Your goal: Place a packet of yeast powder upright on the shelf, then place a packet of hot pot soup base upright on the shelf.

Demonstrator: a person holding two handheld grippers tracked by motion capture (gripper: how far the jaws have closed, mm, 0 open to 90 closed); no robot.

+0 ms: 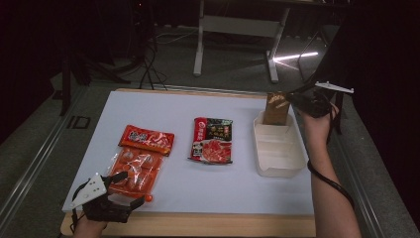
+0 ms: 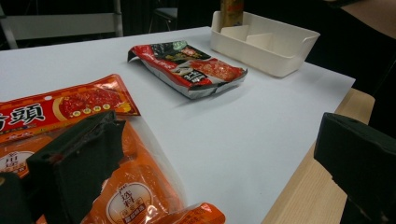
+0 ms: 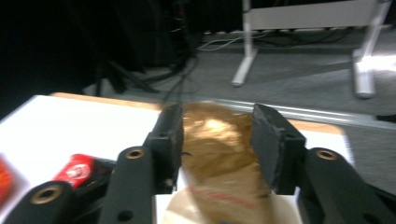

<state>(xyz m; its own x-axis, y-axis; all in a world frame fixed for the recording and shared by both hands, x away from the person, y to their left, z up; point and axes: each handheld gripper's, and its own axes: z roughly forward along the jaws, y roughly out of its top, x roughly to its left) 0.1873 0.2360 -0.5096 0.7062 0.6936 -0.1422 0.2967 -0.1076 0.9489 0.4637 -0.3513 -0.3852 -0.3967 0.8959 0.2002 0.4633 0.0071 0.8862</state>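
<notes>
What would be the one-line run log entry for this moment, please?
right tongs: open, astride brown pouch | pouch: upright in white bin | left tongs: open over orange packet

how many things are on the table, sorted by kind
Orange snack packet: 1
Red and black sauce packet: 1
Brown pouch, standing in the tray: 1
White divided tray: 1
Total: 4 (3 food packs, 1 tray)

2 sealed food packets, orange (image 1: 140,159) and red-black (image 1: 213,141) (side by side), on white tabletop (image 1: 173,106)
</notes>
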